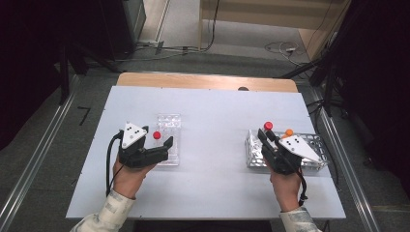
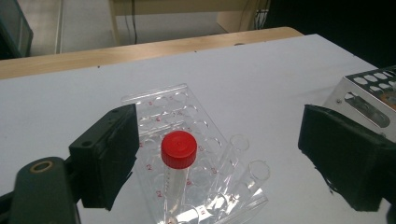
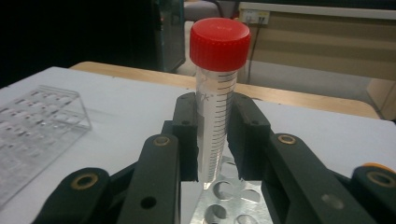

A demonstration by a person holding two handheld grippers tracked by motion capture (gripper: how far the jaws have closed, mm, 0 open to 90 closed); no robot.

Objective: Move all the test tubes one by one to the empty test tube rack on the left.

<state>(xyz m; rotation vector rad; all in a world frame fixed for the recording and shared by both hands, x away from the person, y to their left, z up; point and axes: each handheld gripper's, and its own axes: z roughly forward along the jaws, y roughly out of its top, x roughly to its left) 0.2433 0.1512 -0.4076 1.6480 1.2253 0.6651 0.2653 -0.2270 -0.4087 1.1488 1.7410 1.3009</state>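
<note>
A: Right gripper (image 3: 212,140) status?
B: Clamped on a red-capped tube (image 3: 215,93), held upright just above the metal rack (image 1: 316,145)
A: Left gripper (image 2: 219,158)?
B: Jaws spread wide, second red-capped tube (image 2: 176,172) seated in the clear rack (image 2: 163,105) between them, untouched

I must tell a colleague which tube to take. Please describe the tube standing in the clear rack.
On the white table, find the clear plastic rack on the left. One red-capped tube stands in it between the open left gripper jaws, untouched.
</note>
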